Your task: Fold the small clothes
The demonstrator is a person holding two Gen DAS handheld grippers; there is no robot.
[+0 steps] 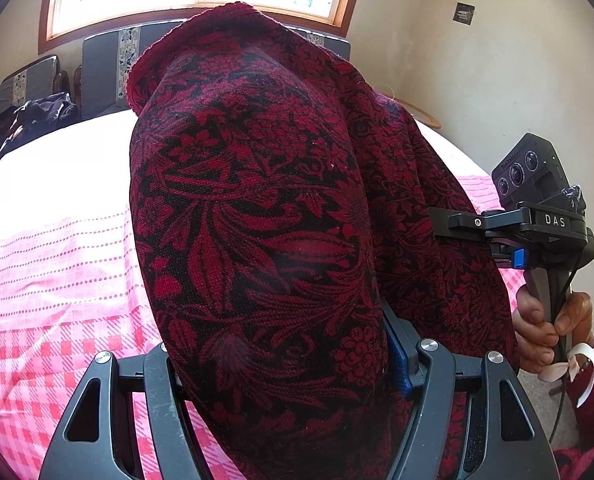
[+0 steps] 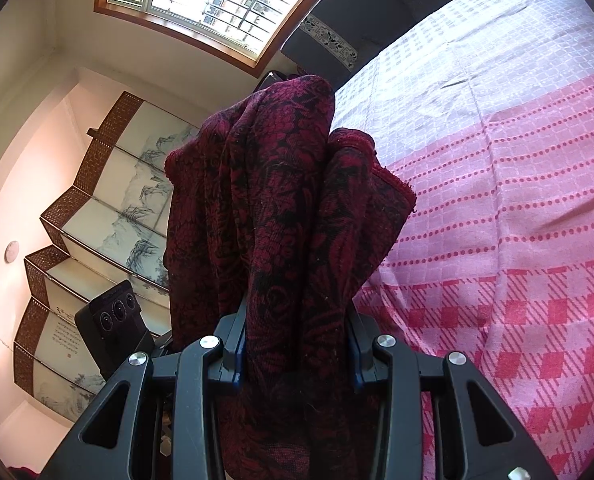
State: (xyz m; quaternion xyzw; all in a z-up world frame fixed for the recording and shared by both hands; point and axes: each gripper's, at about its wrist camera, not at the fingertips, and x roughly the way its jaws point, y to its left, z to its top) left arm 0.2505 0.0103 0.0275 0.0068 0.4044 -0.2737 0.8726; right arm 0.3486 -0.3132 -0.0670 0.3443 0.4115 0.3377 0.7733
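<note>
A dark red and black floral garment (image 1: 265, 216) hangs in the air above the bed, held by both grippers. My left gripper (image 1: 289, 360) is shut on one part of it; the cloth drapes over the fingers and hides them. My right gripper (image 2: 293, 344) is shut on another bunched part of the garment (image 2: 281, 208), which stands up between the jaws. In the left wrist view the right gripper's body (image 1: 537, 224) and the hand holding it show at the right, beside the cloth.
A bed with a pink and white checked cover (image 2: 497, 240) lies below; it also shows in the left wrist view (image 1: 57, 280). Dark cushioned chairs (image 1: 105, 72) stand under a window. A folding painted screen (image 2: 109, 216) stands at the wall. The left gripper's camera unit (image 2: 113, 320) is nearby.
</note>
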